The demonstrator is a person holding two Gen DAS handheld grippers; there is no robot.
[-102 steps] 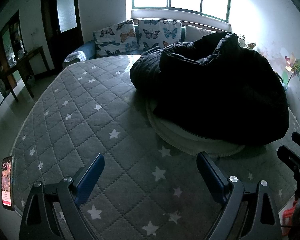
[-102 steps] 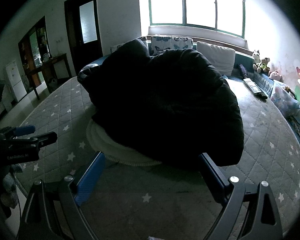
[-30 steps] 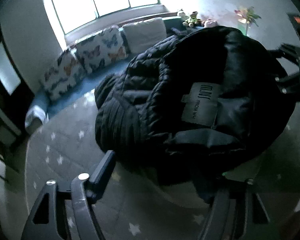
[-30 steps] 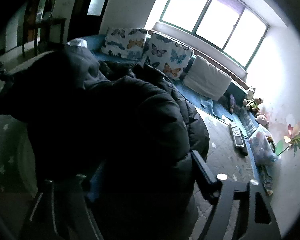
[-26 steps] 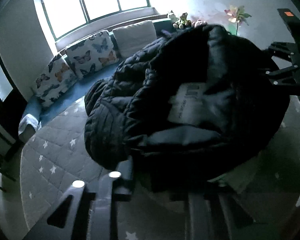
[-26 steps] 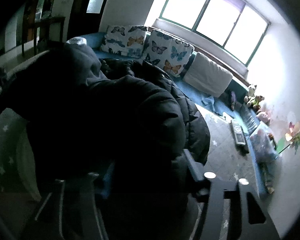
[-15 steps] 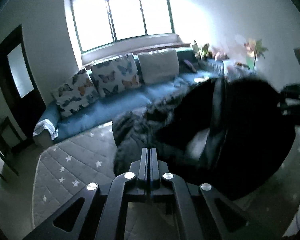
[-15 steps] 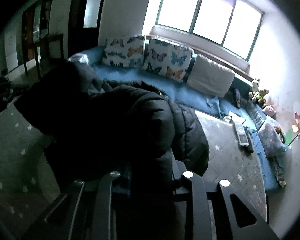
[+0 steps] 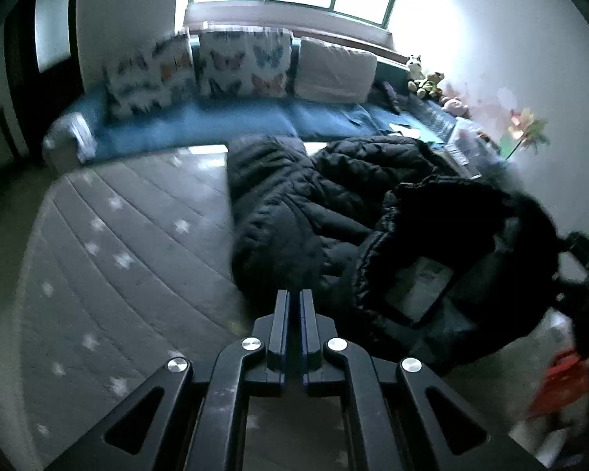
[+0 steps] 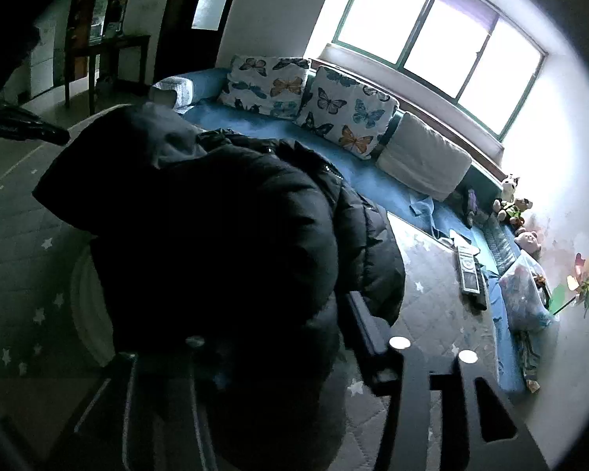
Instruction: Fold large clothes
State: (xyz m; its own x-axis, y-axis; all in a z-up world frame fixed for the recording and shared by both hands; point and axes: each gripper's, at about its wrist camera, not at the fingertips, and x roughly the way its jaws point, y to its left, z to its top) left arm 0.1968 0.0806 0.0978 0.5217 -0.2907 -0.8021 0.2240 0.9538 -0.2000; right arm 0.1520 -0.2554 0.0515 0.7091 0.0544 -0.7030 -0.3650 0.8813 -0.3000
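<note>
A black puffer jacket (image 9: 333,204) is lifted over the grey star-quilted bed (image 9: 110,259). My left gripper (image 9: 293,298) is shut with its tips at the jacket's near edge; I cannot tell whether fabric is pinched between them. The jacket's collar with a grey label (image 9: 420,290) hangs open to the right. In the right wrist view the jacket (image 10: 231,243) bulges up in front and fills the space between the fingers (image 10: 363,325) of my right gripper (image 10: 271,349), which is shut on a thick fold of it.
A white round cushion (image 10: 84,314) lies on the bed under the jacket. A blue sofa (image 9: 200,121) with butterfly pillows (image 10: 345,106) runs under the window. Remotes (image 10: 469,271), a plastic bag (image 10: 524,294) and soft toys (image 10: 512,204) lie along the right wall.
Both grippers went from open above the bed to shut at the jacket. The jacket has been raised off the cushion and is spreading out, the left side swinging left.
</note>
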